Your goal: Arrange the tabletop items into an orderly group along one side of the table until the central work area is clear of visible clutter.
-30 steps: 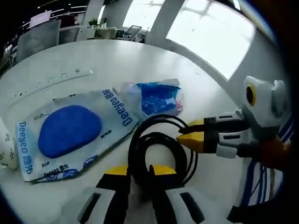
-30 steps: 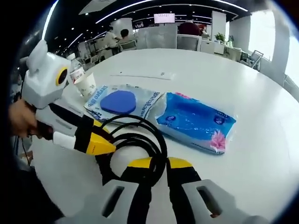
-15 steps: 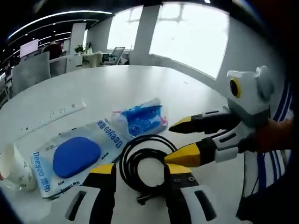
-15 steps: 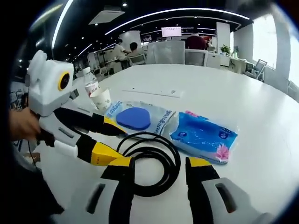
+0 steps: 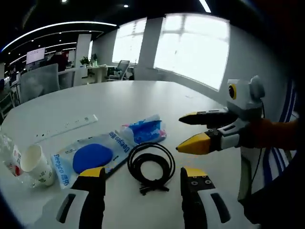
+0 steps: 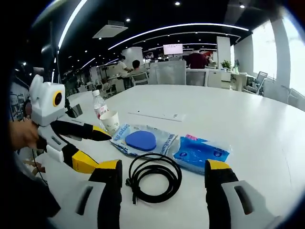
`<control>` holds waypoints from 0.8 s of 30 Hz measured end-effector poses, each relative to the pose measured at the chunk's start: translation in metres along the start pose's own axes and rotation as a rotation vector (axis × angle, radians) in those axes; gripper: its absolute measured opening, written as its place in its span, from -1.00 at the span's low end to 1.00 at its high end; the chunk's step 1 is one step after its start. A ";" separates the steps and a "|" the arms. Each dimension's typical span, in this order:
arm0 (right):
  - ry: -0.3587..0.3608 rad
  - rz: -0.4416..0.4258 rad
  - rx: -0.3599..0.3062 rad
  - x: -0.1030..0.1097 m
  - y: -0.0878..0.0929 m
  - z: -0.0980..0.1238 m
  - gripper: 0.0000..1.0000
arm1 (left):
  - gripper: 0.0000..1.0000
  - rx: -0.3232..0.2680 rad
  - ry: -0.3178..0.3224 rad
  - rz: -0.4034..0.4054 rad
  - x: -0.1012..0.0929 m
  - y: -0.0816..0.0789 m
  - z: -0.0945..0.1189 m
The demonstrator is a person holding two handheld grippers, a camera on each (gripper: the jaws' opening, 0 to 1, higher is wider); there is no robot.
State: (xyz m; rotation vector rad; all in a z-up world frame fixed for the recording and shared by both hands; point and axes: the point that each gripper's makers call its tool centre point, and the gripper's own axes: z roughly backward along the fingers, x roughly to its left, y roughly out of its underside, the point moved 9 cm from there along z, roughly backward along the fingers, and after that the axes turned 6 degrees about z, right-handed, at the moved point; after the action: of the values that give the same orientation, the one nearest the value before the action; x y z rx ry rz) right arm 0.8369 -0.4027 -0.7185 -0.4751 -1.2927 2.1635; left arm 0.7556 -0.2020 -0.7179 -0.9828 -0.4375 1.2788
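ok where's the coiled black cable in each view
Left gripper view: the coiled black cable lies low in the middle, between that view's own claw tips.
Right gripper view: the cable lies low in the middle again.
Shared landmark: the blue tissue pack just beyond it.

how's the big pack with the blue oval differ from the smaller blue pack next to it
The flat white plastic pack with a dark blue oval is mostly white with blue lettering; the smaller crinkled blue plastic pack is blue nearly all over, with a pink spot at one corner. The white pack lies nearer the paper cup, the blue pack on the far side from it. Both lie flat on the white table, beside the coiled black cable.
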 end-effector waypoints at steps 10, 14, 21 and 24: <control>0.000 -0.006 -0.035 0.006 -0.002 0.031 0.86 | 0.54 -0.072 -0.079 0.019 0.022 0.004 0.061; -0.011 -0.023 -0.034 0.005 0.002 0.042 0.99 | 0.68 -0.122 -0.113 0.061 0.030 0.006 0.082; -0.021 -0.022 -0.015 0.007 0.004 0.058 0.99 | 0.82 -0.127 -0.152 0.060 0.039 0.013 0.115; -0.014 -0.016 -0.011 0.005 0.003 0.066 0.99 | 0.87 -0.117 -0.163 0.083 0.045 0.018 0.129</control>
State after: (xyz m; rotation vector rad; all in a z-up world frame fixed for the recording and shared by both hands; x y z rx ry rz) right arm 0.7950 -0.4457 -0.6903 -0.4537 -1.3118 2.1513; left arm 0.6597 -0.1136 -0.6730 -1.0067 -0.6081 1.4277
